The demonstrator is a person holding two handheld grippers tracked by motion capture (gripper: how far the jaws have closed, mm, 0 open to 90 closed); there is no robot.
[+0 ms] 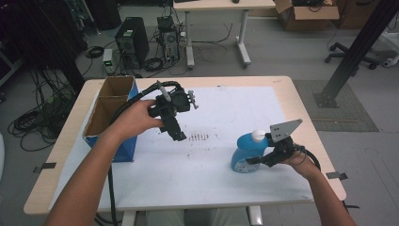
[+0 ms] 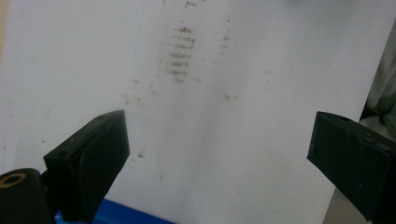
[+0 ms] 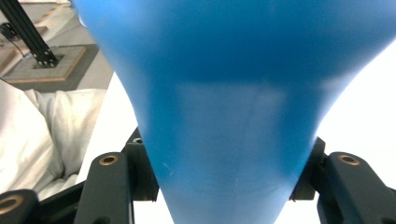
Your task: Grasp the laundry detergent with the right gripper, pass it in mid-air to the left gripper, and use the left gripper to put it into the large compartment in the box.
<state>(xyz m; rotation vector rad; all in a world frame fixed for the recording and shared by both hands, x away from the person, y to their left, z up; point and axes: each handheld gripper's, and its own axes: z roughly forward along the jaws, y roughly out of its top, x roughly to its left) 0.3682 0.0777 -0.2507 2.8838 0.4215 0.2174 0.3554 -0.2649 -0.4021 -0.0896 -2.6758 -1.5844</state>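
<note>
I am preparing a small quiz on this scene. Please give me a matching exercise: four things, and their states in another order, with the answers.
Things:
1. left hand-held gripper
2. right hand-held gripper
3. cardboard box
4. blue bottle

States:
A. open top, at the table's left edge
B. jaws spread over the stained white sheet
C. closed on the bottle
D. white cap, held between two jaws

Pairs: 1-B, 2-C, 3-A, 4-D

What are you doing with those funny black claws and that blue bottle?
A person sits at a table with a claw tool in each hand. The right claw is squeezed around a blue bottle with a white cap, which stands upright on the white sheet. The left claw is open and holds nothing; it hangs over the sheet near some brown smudges. An open cardboard box with blue sides sits by the left hand.
</note>
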